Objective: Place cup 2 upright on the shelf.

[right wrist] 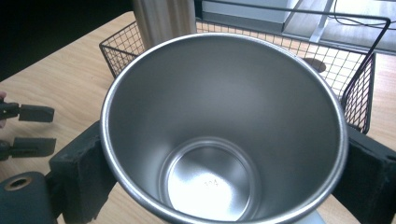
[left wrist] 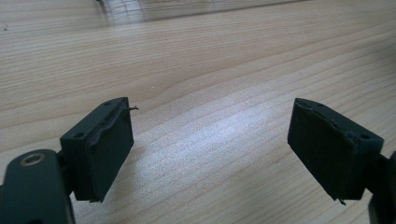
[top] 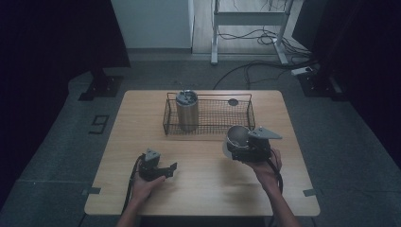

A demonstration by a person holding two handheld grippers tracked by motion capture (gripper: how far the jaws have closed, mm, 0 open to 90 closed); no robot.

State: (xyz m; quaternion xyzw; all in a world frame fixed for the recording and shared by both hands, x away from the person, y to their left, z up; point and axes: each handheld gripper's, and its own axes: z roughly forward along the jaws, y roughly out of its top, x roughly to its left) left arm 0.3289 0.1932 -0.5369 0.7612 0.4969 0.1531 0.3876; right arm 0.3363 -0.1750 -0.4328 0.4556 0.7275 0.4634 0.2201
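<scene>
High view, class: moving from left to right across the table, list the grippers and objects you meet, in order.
left gripper → lidded metal tumbler standing in the wire basket → steel cup clamped in the right gripper → small dark disc on the basket floor overlaps, left out.

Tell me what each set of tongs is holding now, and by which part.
The right tongs clamp the steel cup by its outer wall, one pad on each side. The left tongs stand open, holding nothing.

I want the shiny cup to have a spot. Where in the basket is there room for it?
The wire basket is mostly bare right of the steel tumbler, up to the small dark disc. Its left end is crowded. The right gripper holds the steel cup beside the basket's right end.
</scene>
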